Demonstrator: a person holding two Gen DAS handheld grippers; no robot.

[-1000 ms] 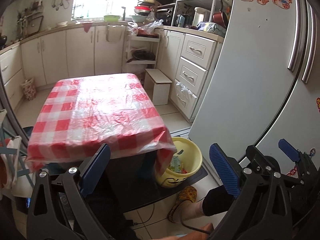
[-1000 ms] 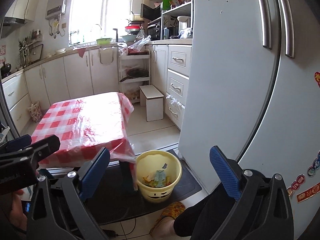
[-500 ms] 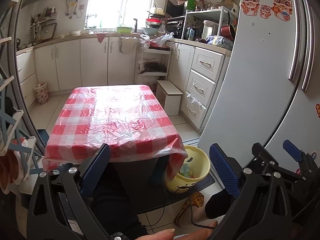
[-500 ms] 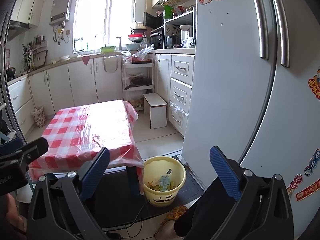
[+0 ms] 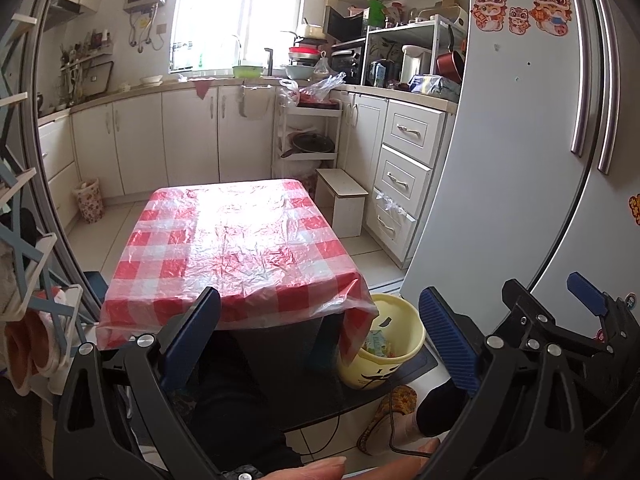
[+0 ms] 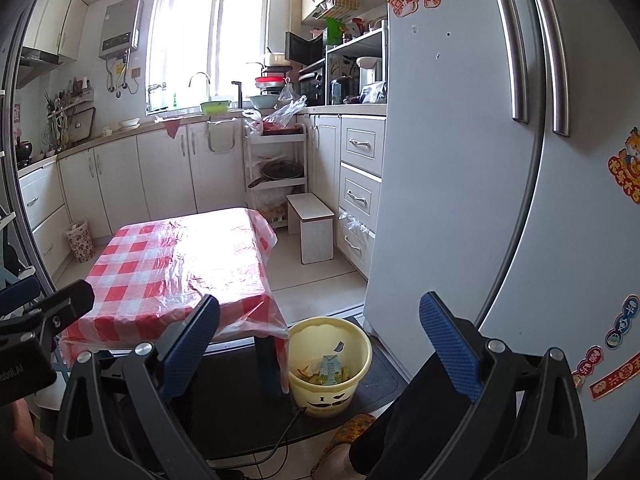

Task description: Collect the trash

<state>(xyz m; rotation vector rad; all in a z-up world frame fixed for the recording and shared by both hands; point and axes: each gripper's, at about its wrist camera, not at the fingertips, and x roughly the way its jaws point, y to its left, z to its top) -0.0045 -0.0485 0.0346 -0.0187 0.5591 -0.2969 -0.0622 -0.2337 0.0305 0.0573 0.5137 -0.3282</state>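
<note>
We have raised both grippers since a second ago. Left gripper and right gripper gape wide, empty. Beside the crinkly plastic-covered checked table, the round yellow bucket holds trash.

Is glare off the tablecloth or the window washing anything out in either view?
Left wrist: the window is blown out white, and the tablecloth has a bright sheen mid-table, checks faded there. Right wrist: same glare on the tablecloth, window overexposed; the bin stays clearly readable. Fisheye bends the fridge edges.
</note>
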